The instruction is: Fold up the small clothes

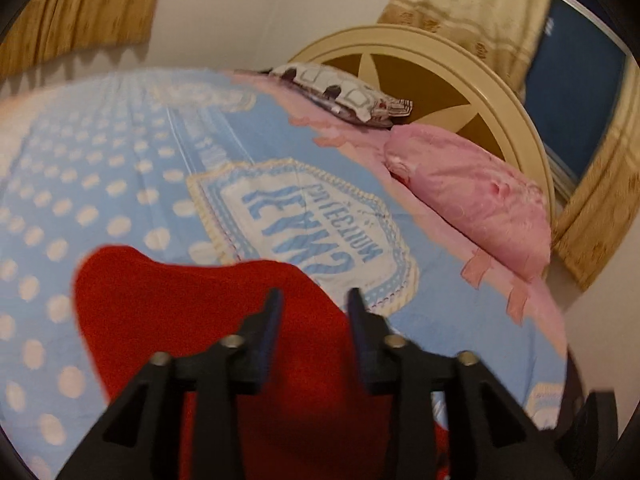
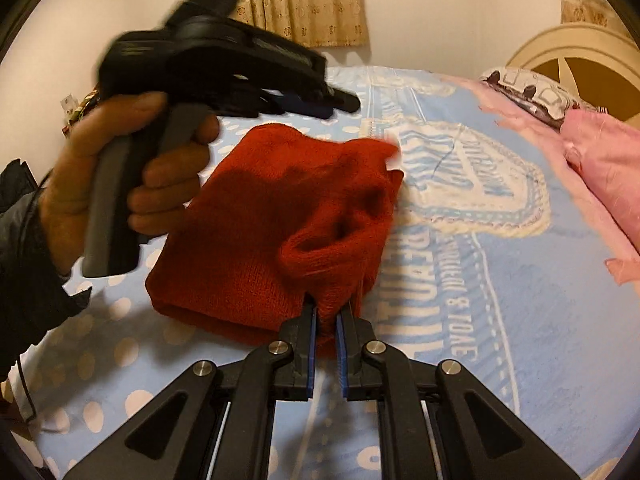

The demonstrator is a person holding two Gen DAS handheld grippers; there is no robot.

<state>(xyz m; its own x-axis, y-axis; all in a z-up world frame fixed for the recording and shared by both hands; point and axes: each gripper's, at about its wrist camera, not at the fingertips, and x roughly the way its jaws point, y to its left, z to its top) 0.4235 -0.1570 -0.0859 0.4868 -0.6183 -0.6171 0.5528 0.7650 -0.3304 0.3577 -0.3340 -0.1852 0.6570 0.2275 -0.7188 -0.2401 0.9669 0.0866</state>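
Note:
A small red knitted garment [image 2: 272, 216] lies partly folded on the blue bedsheet [image 2: 520, 300]. My right gripper [image 2: 327, 308] is shut on a bunched edge of it at its near right side. In the left wrist view the same red garment [image 1: 192, 312] lies under my left gripper [image 1: 314, 300], which is open and empty above it. The left gripper also shows in the right wrist view [image 2: 320, 104], held in a hand over the garment's far left side.
A pink pillow [image 1: 472, 196] and a patterned pillow [image 1: 344, 92] lie at the head of the bed by a cream round headboard [image 1: 496, 92]. Curtains [image 2: 304, 4] hang on the far wall.

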